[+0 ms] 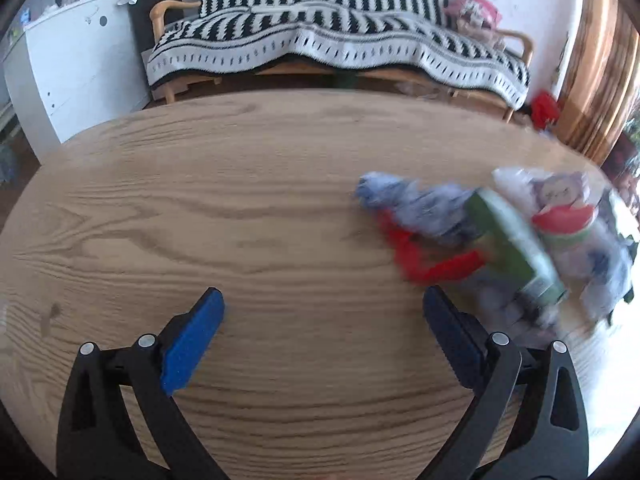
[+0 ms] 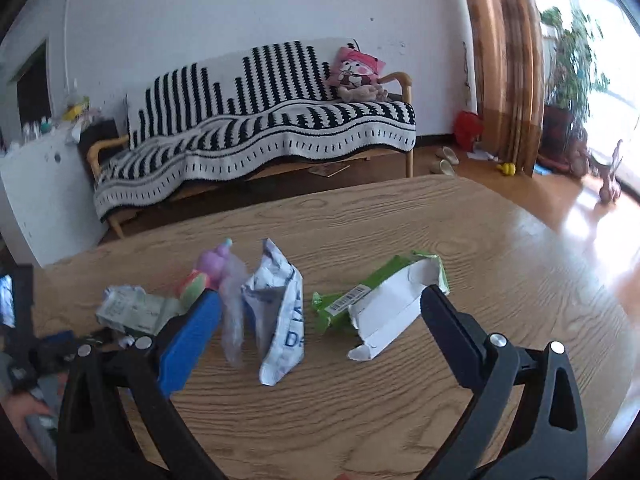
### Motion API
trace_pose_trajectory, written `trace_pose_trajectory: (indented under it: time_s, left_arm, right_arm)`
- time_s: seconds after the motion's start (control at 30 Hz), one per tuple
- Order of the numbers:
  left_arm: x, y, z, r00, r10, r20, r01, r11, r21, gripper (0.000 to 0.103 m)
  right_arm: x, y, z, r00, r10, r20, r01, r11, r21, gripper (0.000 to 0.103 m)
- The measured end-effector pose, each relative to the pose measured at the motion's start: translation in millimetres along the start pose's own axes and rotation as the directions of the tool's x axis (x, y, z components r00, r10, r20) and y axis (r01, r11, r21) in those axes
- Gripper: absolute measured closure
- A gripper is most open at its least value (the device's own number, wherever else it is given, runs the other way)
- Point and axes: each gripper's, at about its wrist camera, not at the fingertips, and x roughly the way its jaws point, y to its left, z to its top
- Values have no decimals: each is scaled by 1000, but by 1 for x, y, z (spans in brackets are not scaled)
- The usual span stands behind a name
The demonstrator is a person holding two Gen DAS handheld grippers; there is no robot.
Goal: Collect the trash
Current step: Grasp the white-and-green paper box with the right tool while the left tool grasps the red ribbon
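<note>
While both two-finger grippers hang spread wide above a round oak-grain wooden table point(image 2: 400, 400), neither grasps anything. Between the right gripper point(image 2: 320, 308) and the far edge lie a torn green-and-white cardboard box point(image 2: 380, 300), a crumpled white-and-blue paper wrapper point(image 2: 280, 312), a clear plastic wrapper point(image 2: 234, 312), a purple-and-red toy-like packet point(image 2: 208, 276) and a crushed pale green carton point(image 2: 128, 308). The left gripper point(image 1: 324, 304) faces bare tabletop, the same litter blurred just right of it. A black-and-white striped sofa point(image 2: 260, 128) stands behind.
</note>
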Motion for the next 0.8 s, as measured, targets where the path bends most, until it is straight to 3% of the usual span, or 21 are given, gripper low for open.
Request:
trace_pose_trajectory:
  time_s: [0.13,0.2,0.33,0.5,0.6,0.8]
  left_arm:
    - [-4,23,-3,1000,8,4,-8,999,-31,6]
    - [-6,26,-3,1000,-26,18,27,998,-52,6]
    - [-5,3,-3,997,-76,13,76,997,5,6]
    - [-11,-16,4,988,-152,42,153,988,-25,6]
    - [-8,-26,13,989,-131,62,132,991,-20,6]
    - [13,-28,26,996,-89,24,90,995,-51,6]
  right_arm:
    - [0,-15,-1,1000,-25,-10,25,998,50,6]
    - [-3,-17,0,1000,-30,2,29,997,77,6]
    - [-6,-10,2,1000,-11,20,9,996,91,6]
    - [-1,-1,3,1000,13,5,-13,998,69,6]
    - [2,-5,2,1000,23,-10,-22,996,87,6]
    - [11,-9,-2,999,33,-39,-30,997,78,6]
